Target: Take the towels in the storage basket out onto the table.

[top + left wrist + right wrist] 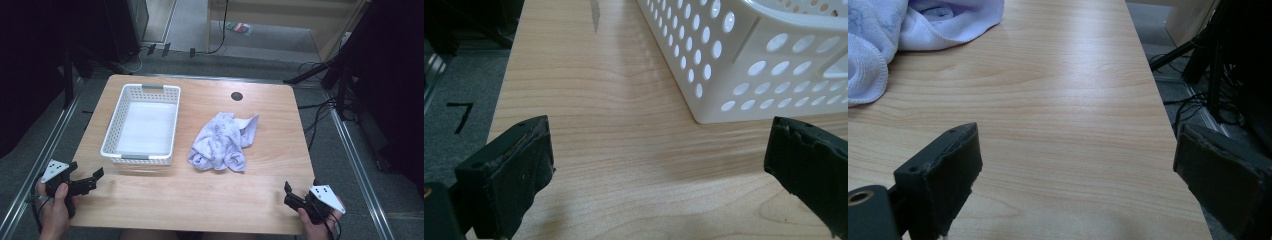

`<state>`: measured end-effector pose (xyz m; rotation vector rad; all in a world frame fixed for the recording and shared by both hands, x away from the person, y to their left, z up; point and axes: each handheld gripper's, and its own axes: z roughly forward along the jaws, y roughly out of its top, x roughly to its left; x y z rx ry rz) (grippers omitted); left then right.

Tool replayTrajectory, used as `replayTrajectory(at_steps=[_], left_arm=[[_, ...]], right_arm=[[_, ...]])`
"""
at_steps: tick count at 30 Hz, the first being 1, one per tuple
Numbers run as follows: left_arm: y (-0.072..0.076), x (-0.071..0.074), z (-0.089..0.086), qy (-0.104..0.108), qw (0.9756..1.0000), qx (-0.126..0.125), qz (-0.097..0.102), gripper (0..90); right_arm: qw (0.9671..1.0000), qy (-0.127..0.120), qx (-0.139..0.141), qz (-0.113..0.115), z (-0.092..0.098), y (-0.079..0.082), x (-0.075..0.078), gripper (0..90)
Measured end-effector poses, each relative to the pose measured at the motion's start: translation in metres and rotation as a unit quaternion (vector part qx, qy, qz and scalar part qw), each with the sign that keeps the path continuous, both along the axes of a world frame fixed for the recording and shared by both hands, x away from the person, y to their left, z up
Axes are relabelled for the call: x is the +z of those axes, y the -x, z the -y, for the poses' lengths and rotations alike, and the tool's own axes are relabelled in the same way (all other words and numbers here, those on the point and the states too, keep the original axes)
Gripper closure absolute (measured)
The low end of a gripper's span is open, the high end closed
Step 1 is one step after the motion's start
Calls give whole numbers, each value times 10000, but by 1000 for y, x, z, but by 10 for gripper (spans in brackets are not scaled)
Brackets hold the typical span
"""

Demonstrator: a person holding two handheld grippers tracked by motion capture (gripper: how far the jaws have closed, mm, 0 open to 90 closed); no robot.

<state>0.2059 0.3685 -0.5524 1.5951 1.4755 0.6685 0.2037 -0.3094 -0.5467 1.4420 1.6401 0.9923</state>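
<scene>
Pale lilac towel [222, 142]: crumpled heap, mid-table, one corner flared toward far right. White perforated basket [116, 122]: upright, empty, just left of towel, not touching.

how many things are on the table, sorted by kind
baskets: 1, the white perforated basket, nothing inside
cloths: 1, the crumpled pale lilac cloth to its right
grippers: 2, the left gripper and right gripper, both open at the near edge
total: 4
</scene>
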Motion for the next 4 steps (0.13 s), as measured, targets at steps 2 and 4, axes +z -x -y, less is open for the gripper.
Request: replayTrajectory(at_steps=[2, 4], left_arm=[[1, 0, -1, 57, 10000, -14, 63, 2], [2, 0, -1, 80, 9999, 22, 145, 2]], right_arm=[[10000, 1, 1, 2, 0, 0, 0, 54], [10000, 5, 2, 5, 0, 0, 0, 53]])
